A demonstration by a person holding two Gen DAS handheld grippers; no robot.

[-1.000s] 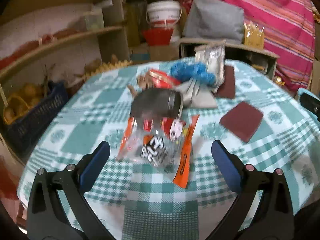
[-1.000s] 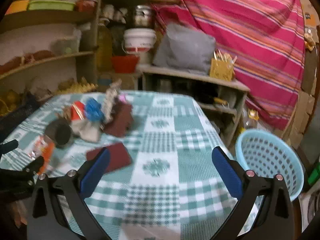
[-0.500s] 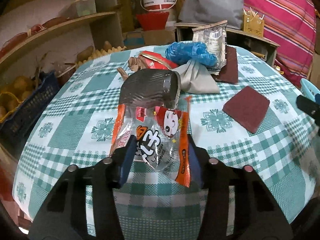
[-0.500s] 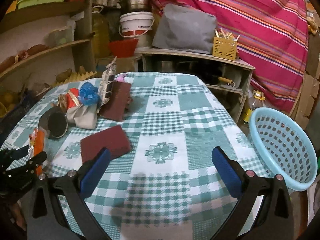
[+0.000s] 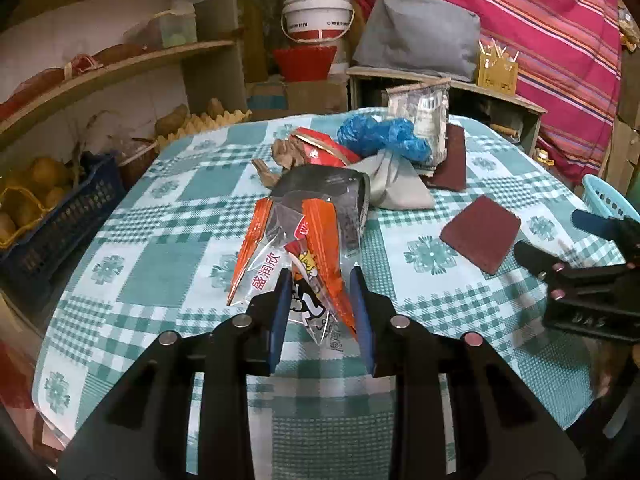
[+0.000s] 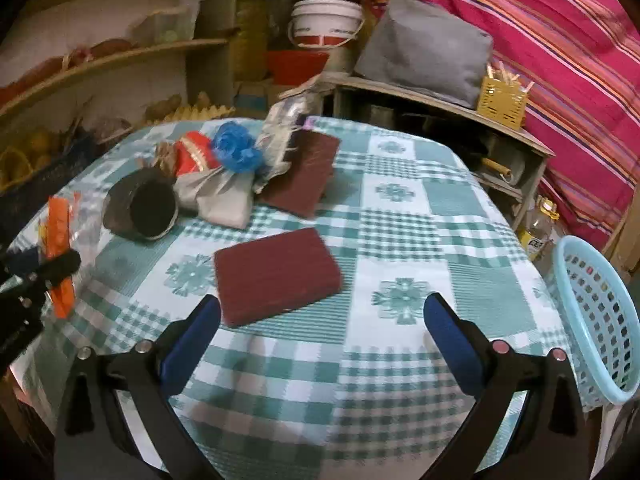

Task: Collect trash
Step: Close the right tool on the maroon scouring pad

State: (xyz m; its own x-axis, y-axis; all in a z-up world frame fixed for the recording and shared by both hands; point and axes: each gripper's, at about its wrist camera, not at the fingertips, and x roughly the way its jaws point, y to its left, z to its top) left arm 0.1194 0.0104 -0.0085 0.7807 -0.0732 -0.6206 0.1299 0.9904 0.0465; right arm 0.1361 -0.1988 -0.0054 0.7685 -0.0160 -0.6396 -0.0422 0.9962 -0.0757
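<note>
Through my left wrist camera, my left gripper (image 5: 318, 312) has its two blue pads pinched onto the near end of the clear snack wrapper (image 5: 298, 264) with orange edge strips. So I judge the step in hand to be picking up the first piece of trash. The wrapper sits near the front edge of the table (image 5: 168, 248), its far end standing crumpled against a dark cylindrical can (image 5: 324, 192) lying on its side. The film is thin, glossy and crinkled; it will likely flex and could slip, so the next move calls for a firm hold while lifting clear of the can, then a carry across to the basket. Behind the can, toward the table's middle, is a heap: a grey cloth bundle (image 5: 394, 184), a crumpled blue plastic bag (image 5: 380, 136), a red packet (image 5: 328, 148) and a silvery foil pouch (image 5: 424, 112) standing upright. A flat maroon scouring pad (image 5: 480, 234) lies toward the right edge.

Through my right wrist camera, my right gripper (image 6: 320, 332) hangs above the front edge with its fingers spread wide, gripping nothing. The same maroon pad, coarse and rectangular, lies just beyond them. A second maroon pad (image 6: 306, 176) leans on the heap. The light blue perforated plastic basket (image 6: 596, 320) sits off the right edge of the checkered cloth, empty as far as I can see.
</note>
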